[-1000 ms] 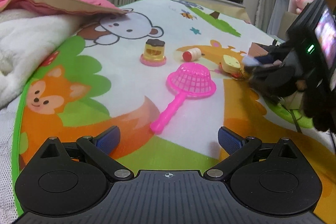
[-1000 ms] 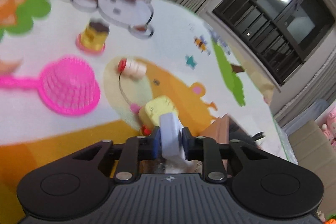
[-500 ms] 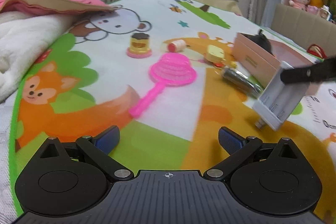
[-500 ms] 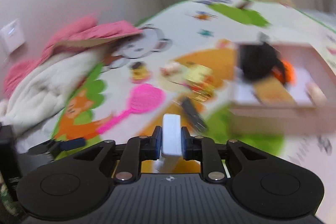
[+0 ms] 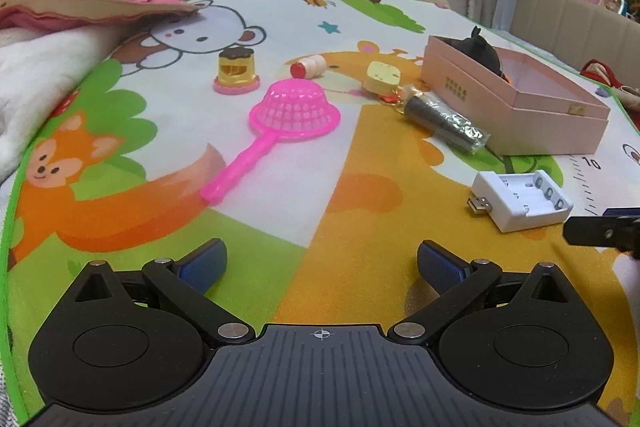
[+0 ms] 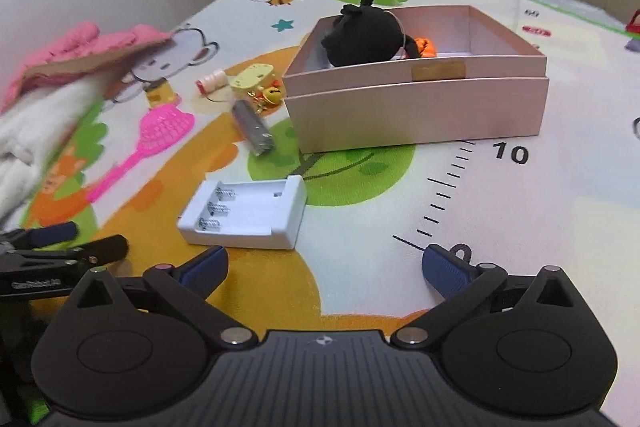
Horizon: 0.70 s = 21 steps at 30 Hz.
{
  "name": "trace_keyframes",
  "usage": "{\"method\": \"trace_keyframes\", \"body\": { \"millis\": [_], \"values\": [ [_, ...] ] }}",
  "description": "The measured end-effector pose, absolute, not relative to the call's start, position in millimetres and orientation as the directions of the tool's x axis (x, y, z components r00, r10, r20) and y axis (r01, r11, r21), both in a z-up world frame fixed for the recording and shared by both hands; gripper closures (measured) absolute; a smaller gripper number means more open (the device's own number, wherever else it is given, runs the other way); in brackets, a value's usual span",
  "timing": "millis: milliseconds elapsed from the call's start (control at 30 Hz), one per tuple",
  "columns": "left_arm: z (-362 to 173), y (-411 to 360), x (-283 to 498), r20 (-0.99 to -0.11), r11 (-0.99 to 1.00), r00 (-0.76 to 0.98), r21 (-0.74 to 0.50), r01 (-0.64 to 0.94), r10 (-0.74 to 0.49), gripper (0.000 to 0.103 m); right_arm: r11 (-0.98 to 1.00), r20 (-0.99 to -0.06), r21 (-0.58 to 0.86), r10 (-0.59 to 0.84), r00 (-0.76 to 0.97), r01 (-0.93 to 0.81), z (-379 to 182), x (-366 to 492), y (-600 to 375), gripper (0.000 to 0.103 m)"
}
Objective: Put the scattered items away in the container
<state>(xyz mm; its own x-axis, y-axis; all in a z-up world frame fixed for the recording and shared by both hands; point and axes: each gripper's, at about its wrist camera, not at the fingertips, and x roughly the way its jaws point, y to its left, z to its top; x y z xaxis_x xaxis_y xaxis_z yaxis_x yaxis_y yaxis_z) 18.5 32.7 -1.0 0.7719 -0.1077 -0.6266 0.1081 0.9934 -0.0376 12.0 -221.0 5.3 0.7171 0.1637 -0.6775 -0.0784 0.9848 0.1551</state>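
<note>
Both my tools are spread wide with nothing between them: left tool [image 5: 322,259], right tool [image 6: 325,265]. I see the white battery charger [image 6: 244,213] flat on the play mat [image 6: 500,211], near the pink box [image 6: 420,107] but outside it

The play mat [image 5: 280,187] looks smooth with a faint sheen; the pink box [image 6: 420,115] is matt card with a shiny gold label; the battery charger [image 6: 248,211] is white glossy plastic with metal springs; the pink strainer [image 5: 294,111] is glossy plastic mesh; the blanket [image 5: 36,75] at the mat's left edge looks like fluffy cloth.
</note>
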Motion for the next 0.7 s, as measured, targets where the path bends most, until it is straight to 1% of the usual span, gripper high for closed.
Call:
{"method": "trace_keyframes", "body": {
  "millis": [100,200,333,400,500,567,700],
  "values": [
    [-2,34,18,-0.621,0.993,0.776,-0.042,0.108,-0.110,0.000,0.993,-0.715,0.080,0.115,0.690,-0.083,5,17,-210,0.000],
    [-3,35,18,-0.617,0.993,0.778,-0.049,0.108,-0.115,0.000,0.994,-0.726,0.075,0.106,0.680,-0.075,5,20,-209,0.000],
    [-3,35,17,-0.616,0.993,0.779,-0.047,0.107,-0.113,0.000,0.996,-0.717,0.051,0.090,0.691,-0.077,5,17,-206,0.000],
    [-3,35,17,-0.616,0.993,0.780,-0.047,0.107,-0.113,0.000,0.995,-0.703,0.049,0.093,0.705,-0.083,10,14,-202,0.000],
    [-3,35,17,-0.615,0.993,0.780,-0.050,0.106,-0.114,0.000,0.989,-0.626,0.071,0.147,0.766,-0.132,20,4,-189,0.000],
    [-3,35,17,-0.614,0.993,0.781,-0.050,0.105,-0.114,0.000,0.989,-0.593,0.052,0.143,0.792,-0.139,25,5,-175,0.000],
    [-3,35,16,-0.609,0.993,0.785,-0.053,0.104,-0.115,0.000,0.990,-0.603,0.025,0.123,0.788,-0.135,22,28,-150,0.000]
  ]
}}
